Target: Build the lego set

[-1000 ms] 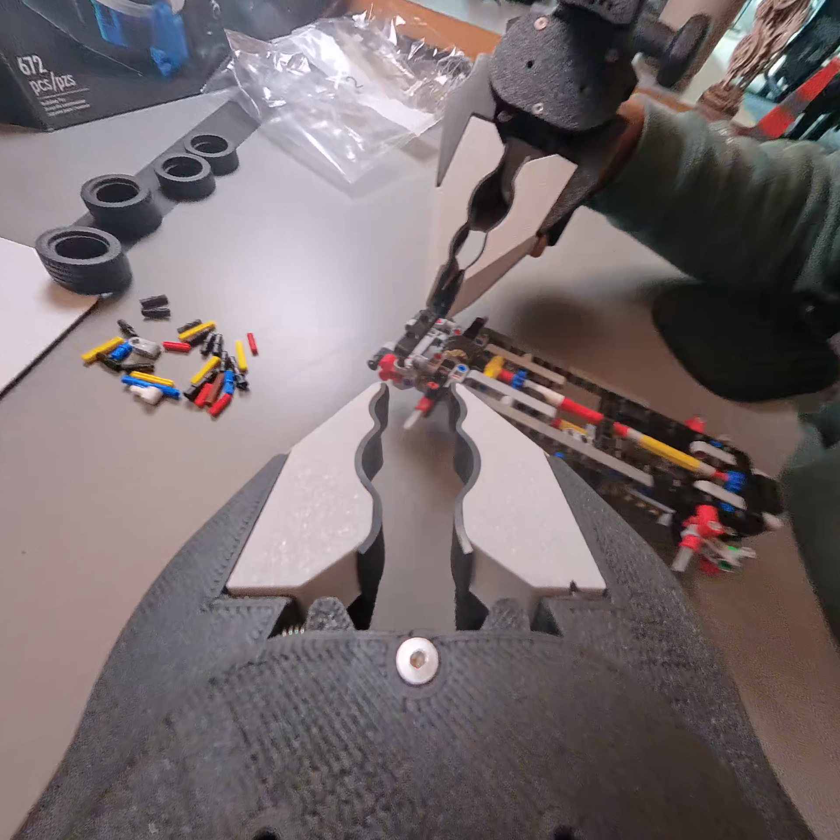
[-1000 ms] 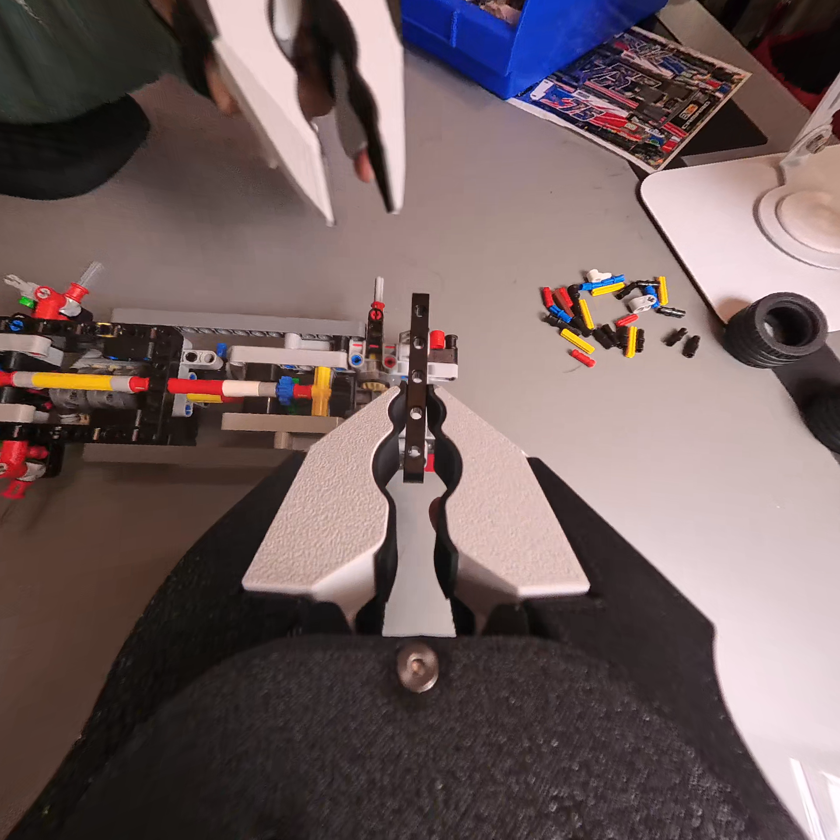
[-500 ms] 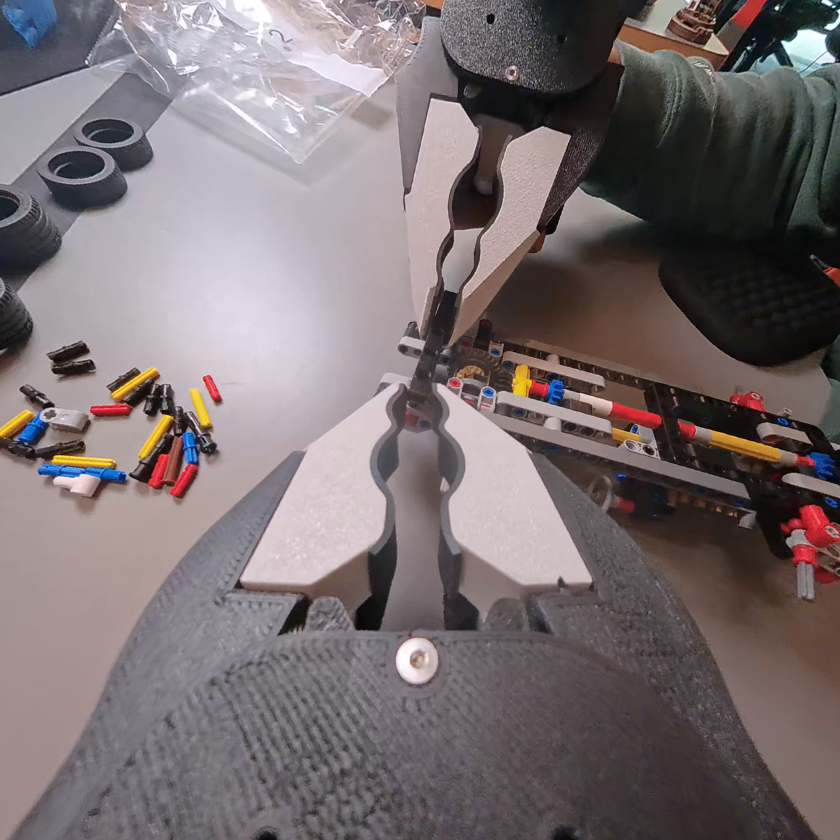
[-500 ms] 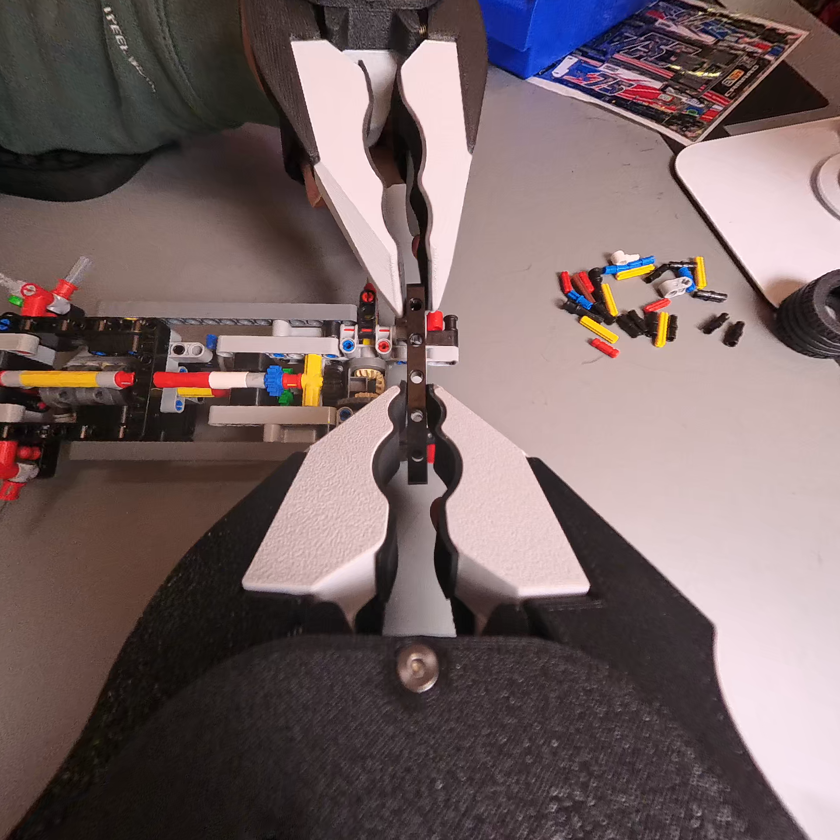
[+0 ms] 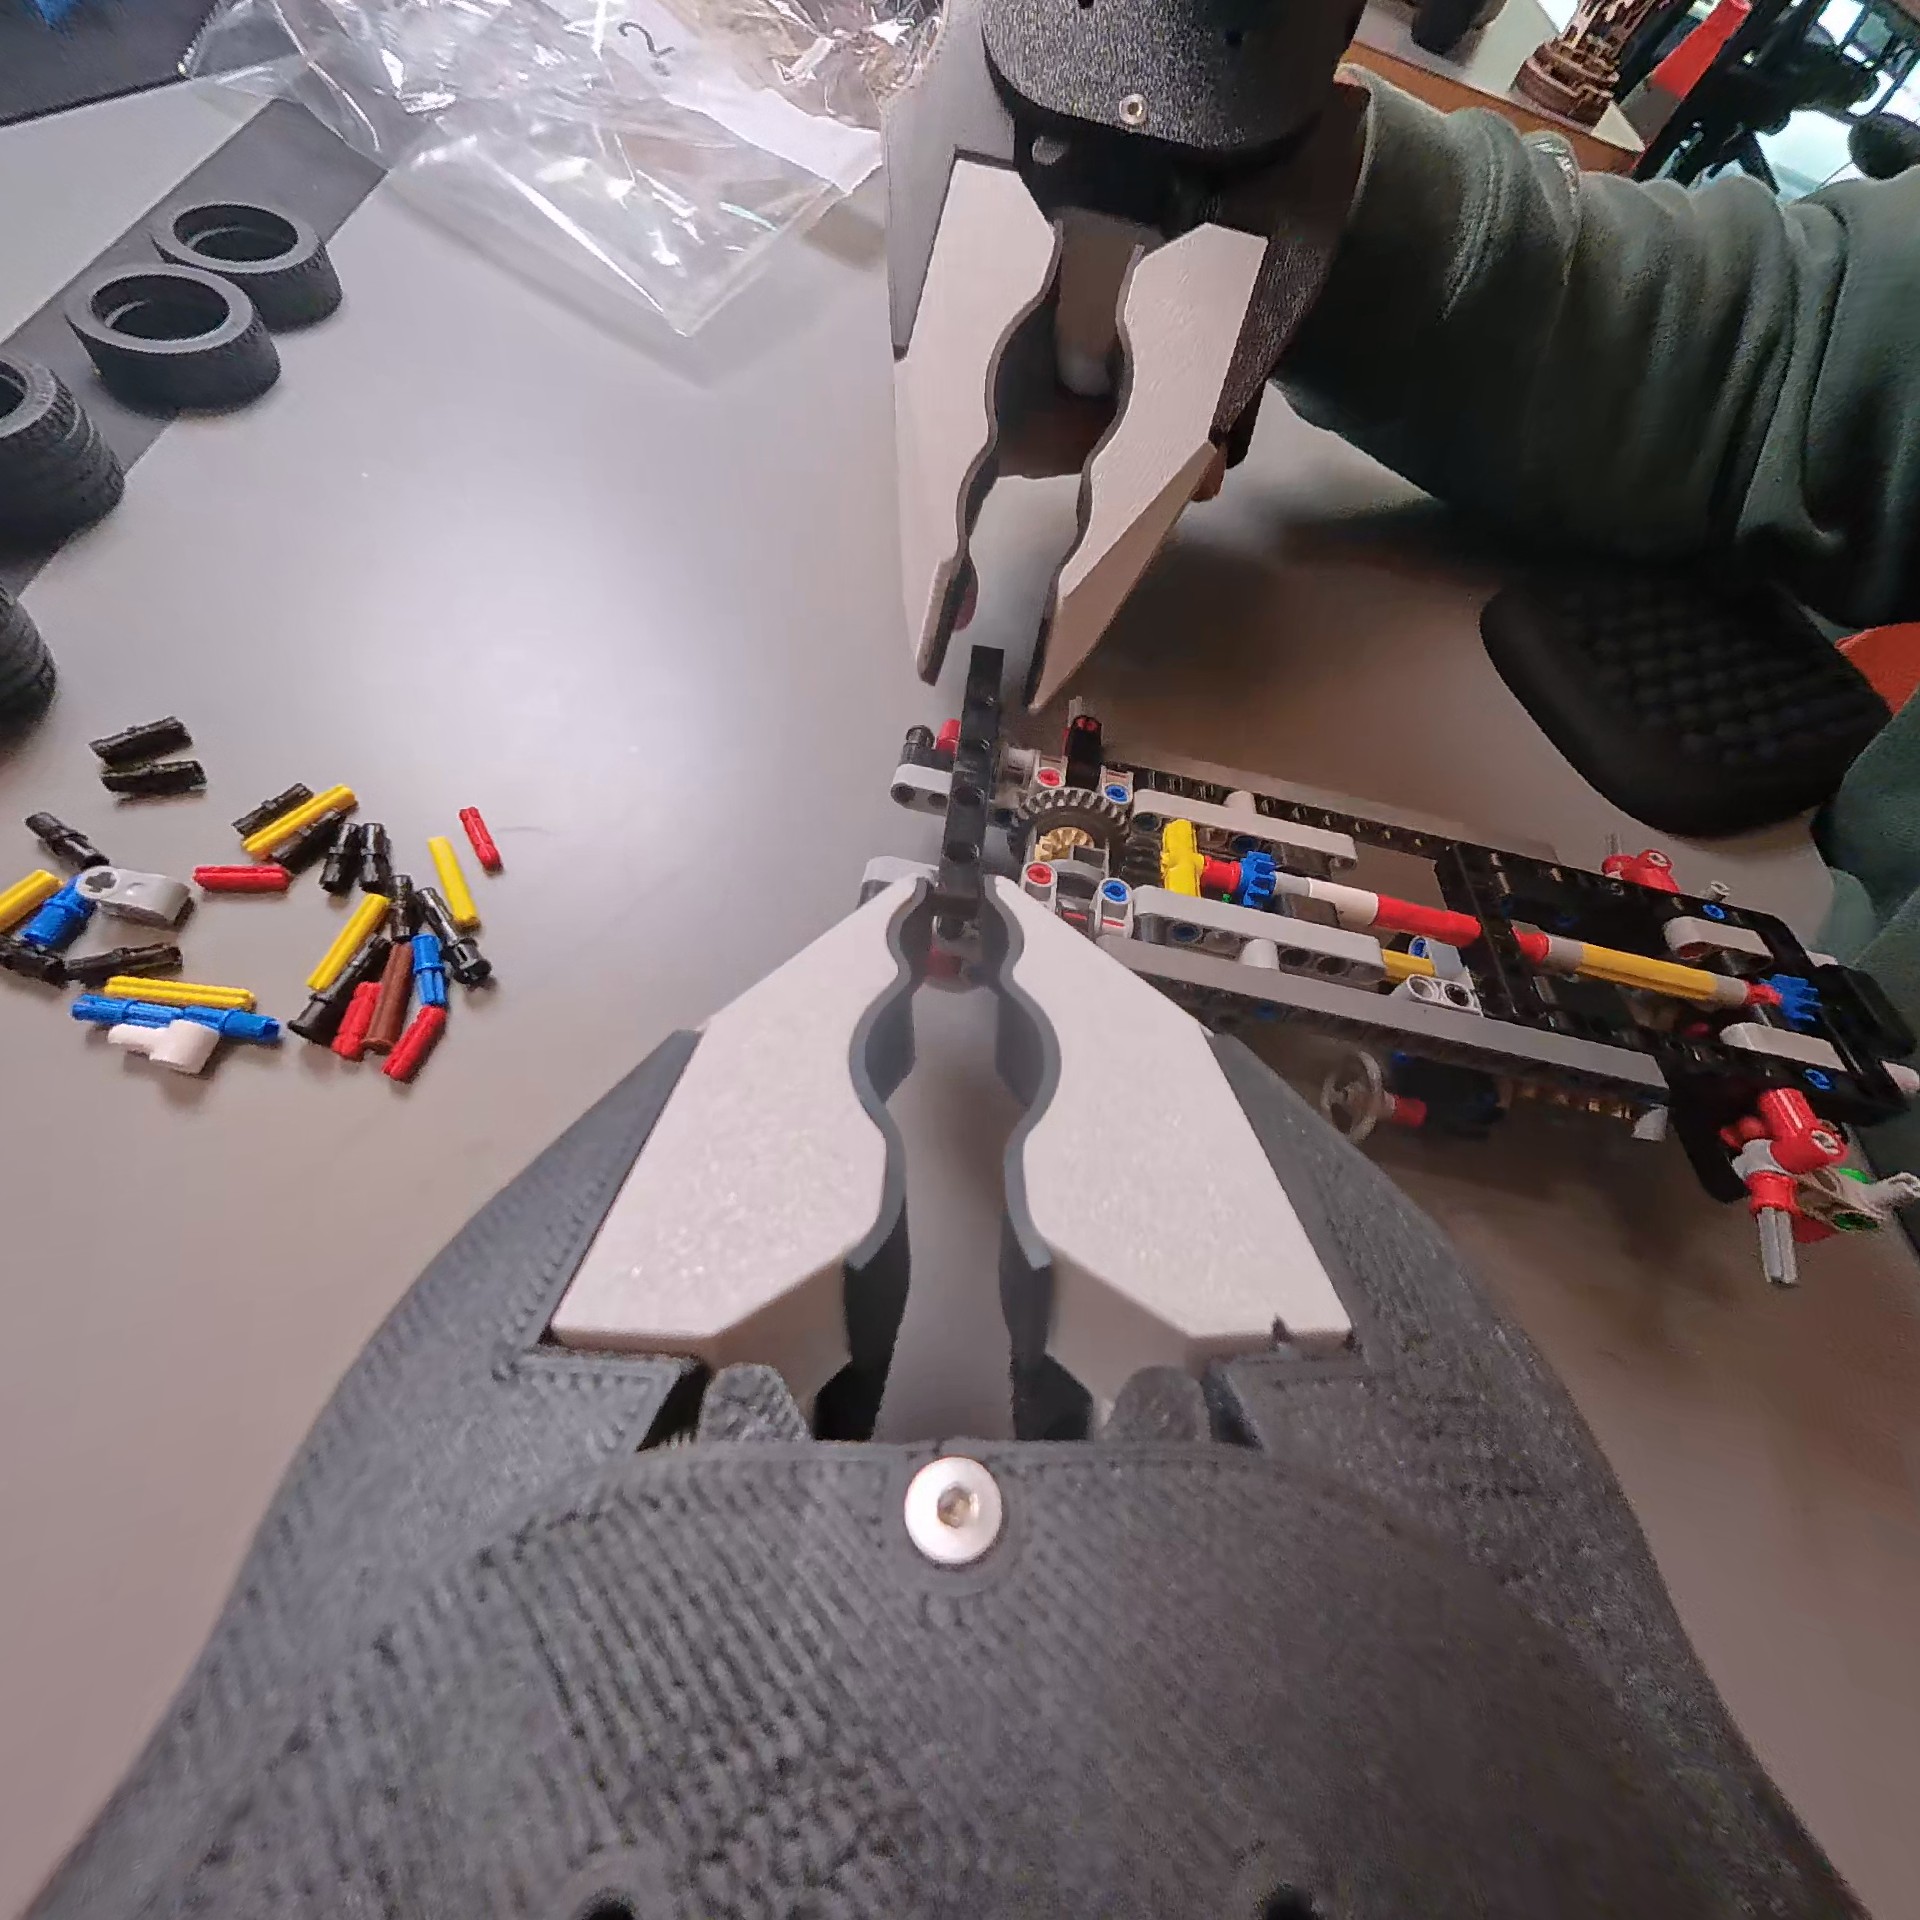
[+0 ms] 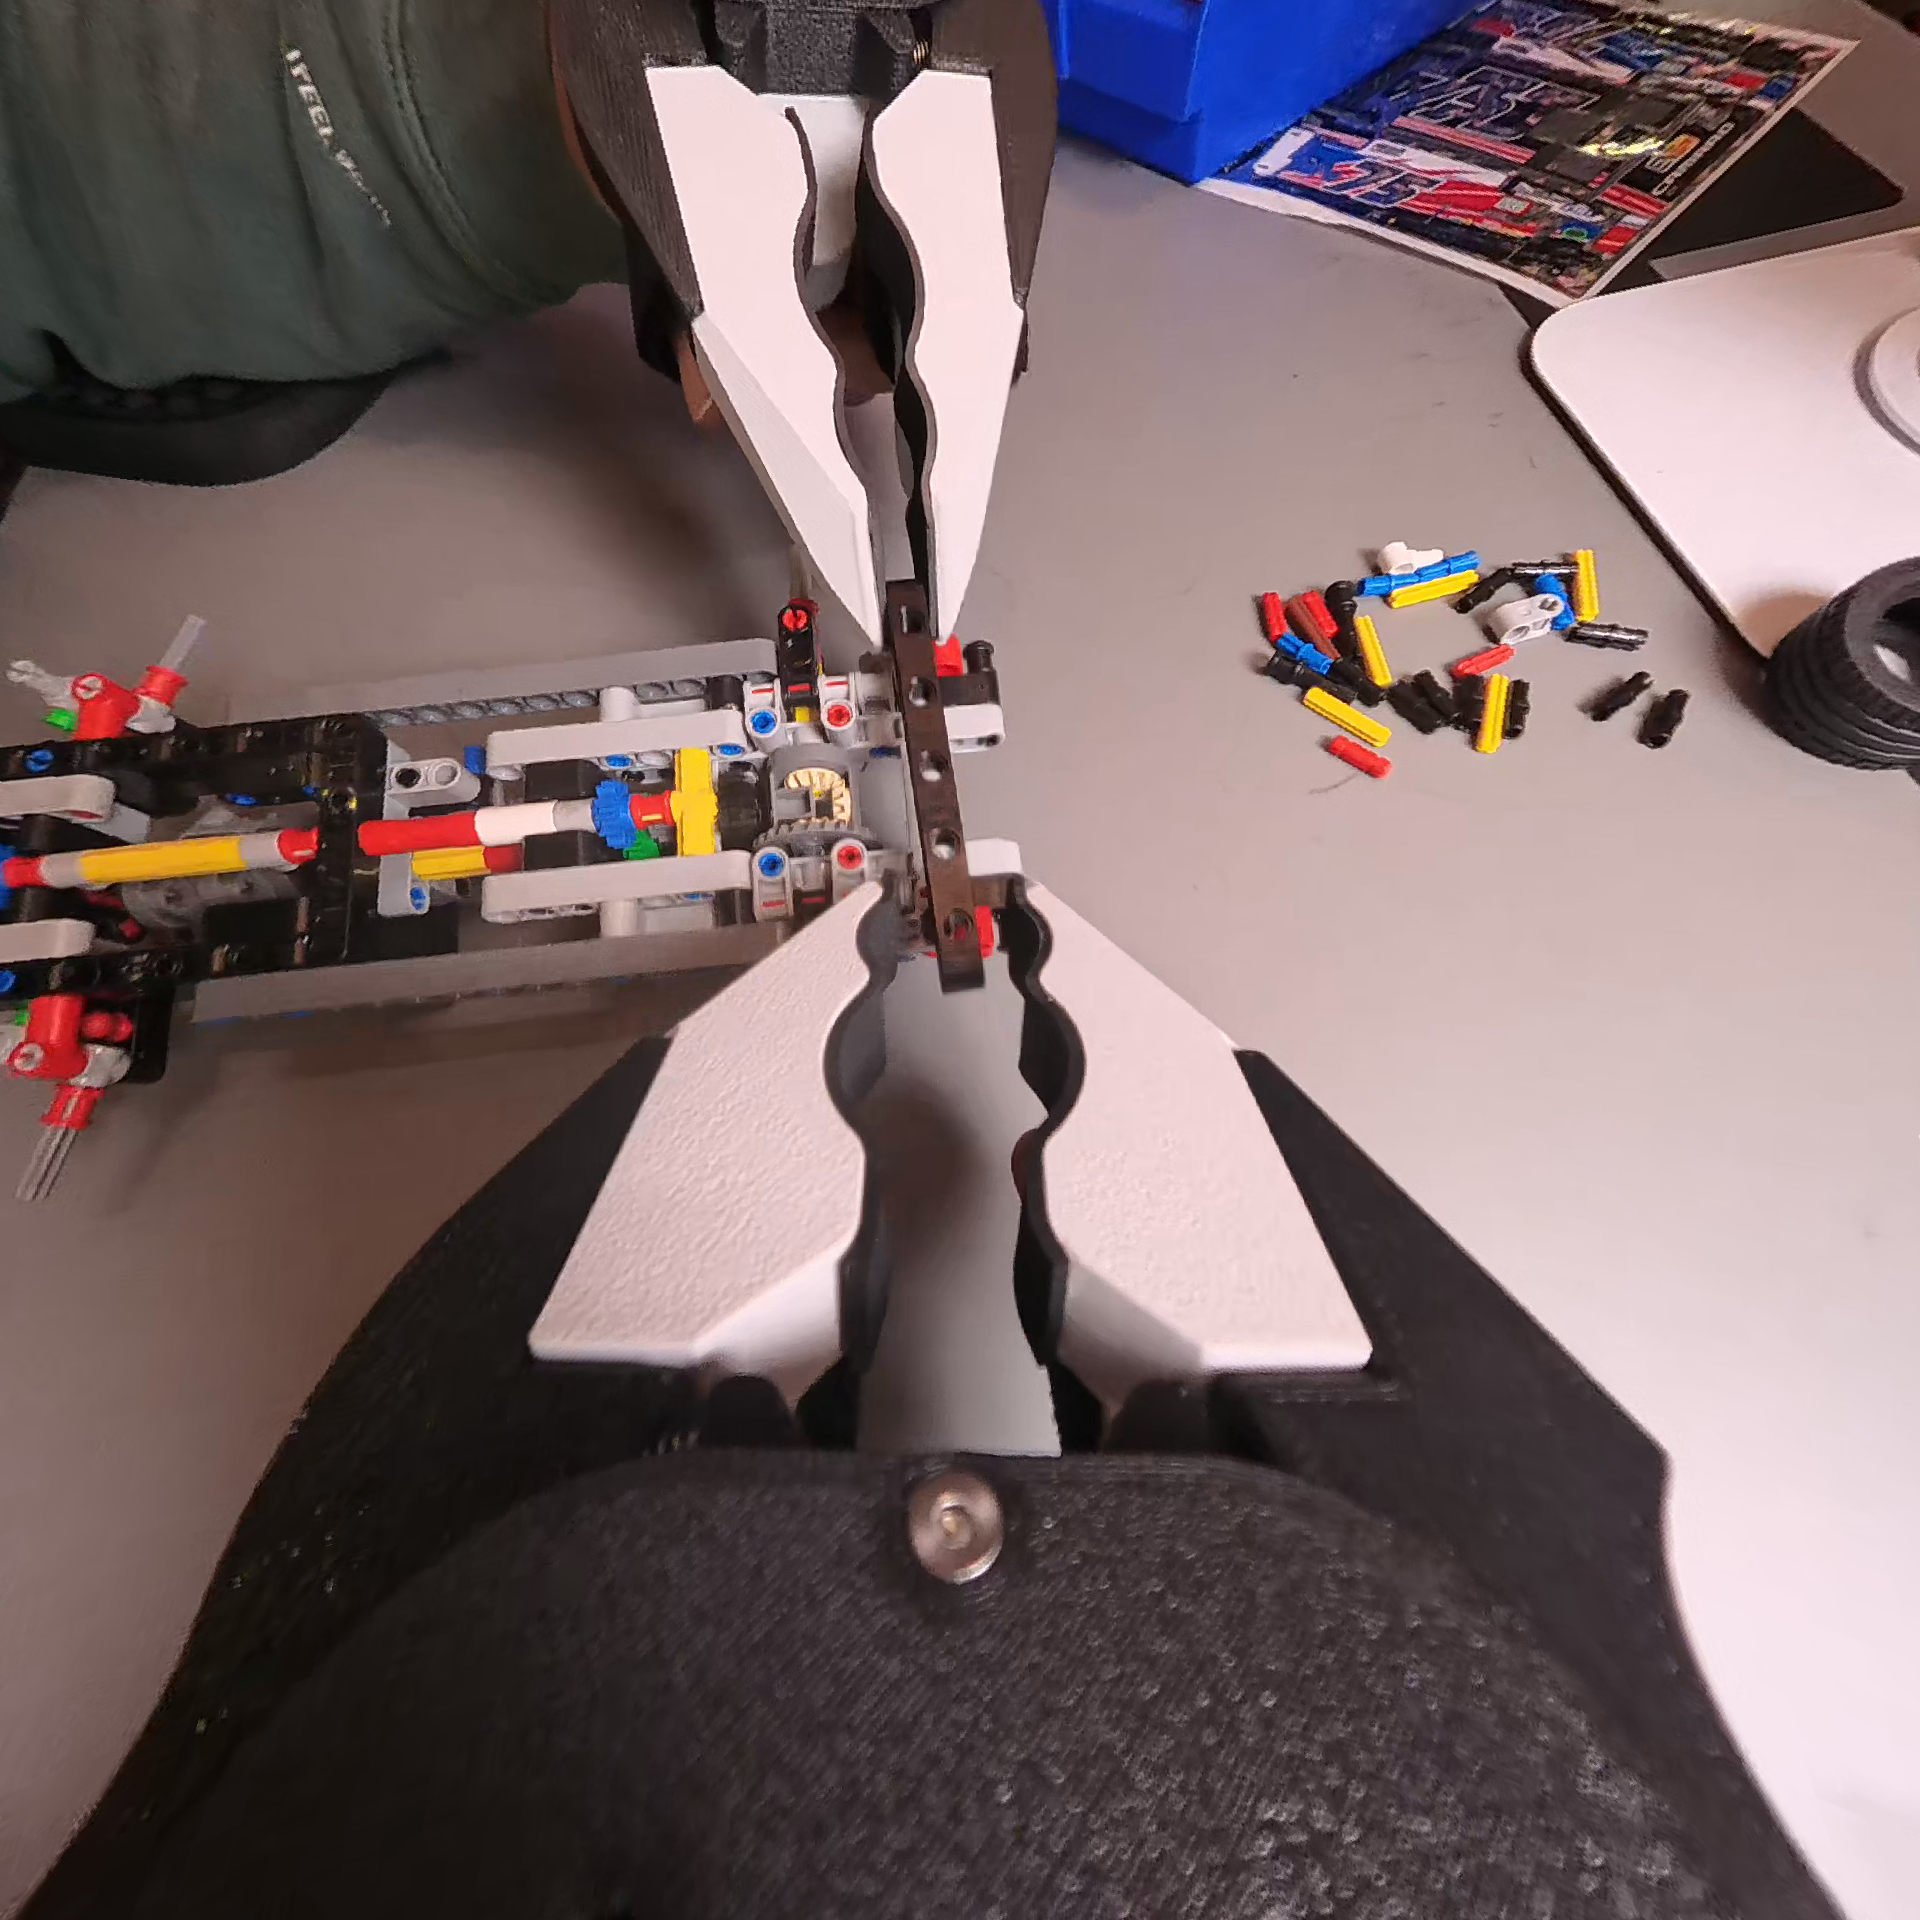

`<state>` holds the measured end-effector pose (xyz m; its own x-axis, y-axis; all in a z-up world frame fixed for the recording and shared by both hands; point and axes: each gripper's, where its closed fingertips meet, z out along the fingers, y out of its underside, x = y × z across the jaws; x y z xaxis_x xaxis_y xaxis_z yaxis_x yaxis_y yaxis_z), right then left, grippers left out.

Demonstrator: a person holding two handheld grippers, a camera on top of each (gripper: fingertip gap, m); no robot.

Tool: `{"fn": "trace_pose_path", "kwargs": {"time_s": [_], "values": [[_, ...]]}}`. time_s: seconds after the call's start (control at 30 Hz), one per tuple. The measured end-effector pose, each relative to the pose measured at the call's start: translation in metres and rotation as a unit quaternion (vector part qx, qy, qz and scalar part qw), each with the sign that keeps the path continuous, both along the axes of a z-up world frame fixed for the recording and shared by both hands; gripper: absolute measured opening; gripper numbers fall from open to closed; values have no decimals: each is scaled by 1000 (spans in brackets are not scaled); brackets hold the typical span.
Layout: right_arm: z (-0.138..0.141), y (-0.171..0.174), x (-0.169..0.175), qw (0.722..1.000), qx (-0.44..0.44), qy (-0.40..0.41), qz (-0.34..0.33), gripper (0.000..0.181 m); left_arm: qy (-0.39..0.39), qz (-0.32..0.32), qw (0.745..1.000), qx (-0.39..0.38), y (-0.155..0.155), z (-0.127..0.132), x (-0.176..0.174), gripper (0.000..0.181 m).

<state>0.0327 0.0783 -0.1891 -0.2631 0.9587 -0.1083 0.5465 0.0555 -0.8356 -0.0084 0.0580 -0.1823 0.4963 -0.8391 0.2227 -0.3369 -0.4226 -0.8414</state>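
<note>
A long Lego chassis [image 5: 1351, 935] of black, grey, red and yellow parts lies on the grey table; it also shows in the right wrist view [image 6: 520, 790]. A black beam with holes [image 5: 971, 790] stands across its near end, and it also shows in the right wrist view [image 6: 930, 748]. My left gripper [image 5: 956, 904] is shut on one end of the beam. My right gripper [image 6: 945, 899] faces it from the other side. Its jaws are parted around the beam's other end with a gap on each side. Each gripper shows opposite in the other's view: the right [image 5: 992, 675], the left [image 6: 909, 623].
A pile of loose coloured pins [image 5: 312, 935] lies beside the chassis, also in the right wrist view [image 6: 1434, 655]. Black tyres [image 5: 177, 332], a clear plastic bag [image 5: 582, 135], a blue bin [image 6: 1195, 83], a printed booklet [image 6: 1538, 135] and a white stand base [image 6: 1714, 416] ring the area. A green sleeve [image 5: 1610, 364] is behind. There is about 6 centimeters between the tips of the two grippers.
My left gripper came in and closed on the far end of the black beam. My right gripper, shut on the beam before, has opened.
</note>
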Motion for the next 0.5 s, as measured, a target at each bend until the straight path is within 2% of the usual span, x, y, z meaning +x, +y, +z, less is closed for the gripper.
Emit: {"fn": "trace_pose_path", "kwargs": {"time_s": [0.17,0.5], "values": [[-10,1,8,1000,18,-19,14,21,-4,-2,1000,-4,-1,0,-1,6],[-4,-2,8,1000,21,-2,20,9,-6,-7,1000,-11,-4,1,-3,6]]}}
